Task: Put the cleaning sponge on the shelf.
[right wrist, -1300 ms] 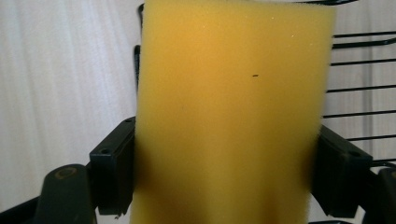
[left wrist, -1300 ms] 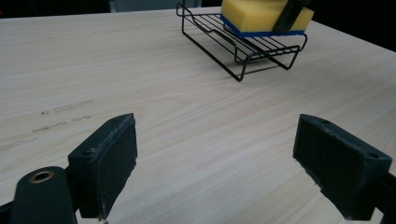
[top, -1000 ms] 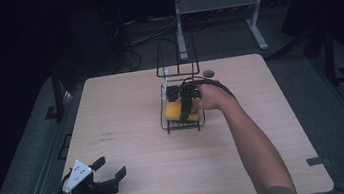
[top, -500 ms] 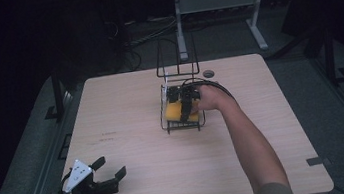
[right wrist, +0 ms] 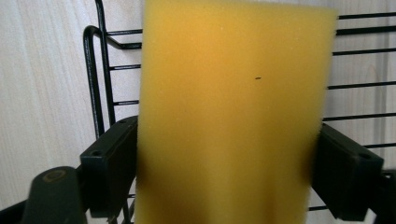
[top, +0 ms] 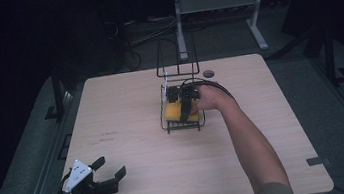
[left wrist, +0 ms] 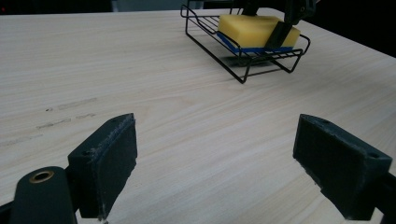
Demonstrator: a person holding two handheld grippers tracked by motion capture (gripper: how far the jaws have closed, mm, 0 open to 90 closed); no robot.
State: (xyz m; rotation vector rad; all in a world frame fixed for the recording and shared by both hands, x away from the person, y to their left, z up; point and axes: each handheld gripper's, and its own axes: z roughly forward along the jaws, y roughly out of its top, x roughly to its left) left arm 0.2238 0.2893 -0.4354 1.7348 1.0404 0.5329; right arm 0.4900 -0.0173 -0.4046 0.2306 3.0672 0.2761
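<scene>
A yellow sponge [top: 176,111] with a blue underside lies flat in a black wire rack [top: 165,124] at the middle of the table. My right gripper [top: 184,104] reaches into the rack from the right, shut on the sponge. In the right gripper view its jaws press both long sides of the sponge [right wrist: 233,107], with the rack's wires [right wrist: 100,84] beneath. My left gripper [top: 109,169] rests open near the table's front left corner, holding nothing. The left gripper view looks between the wide-apart jaws of that gripper [left wrist: 215,158], and the sponge [left wrist: 254,28] and rack [left wrist: 243,70] lie far ahead.
The rack has a tall wire back [top: 175,56] on its far side. A small round grommet [top: 208,73] sits in the tabletop behind it. Beyond the table stands a grey metal stand [top: 218,0] on the dark floor.
</scene>
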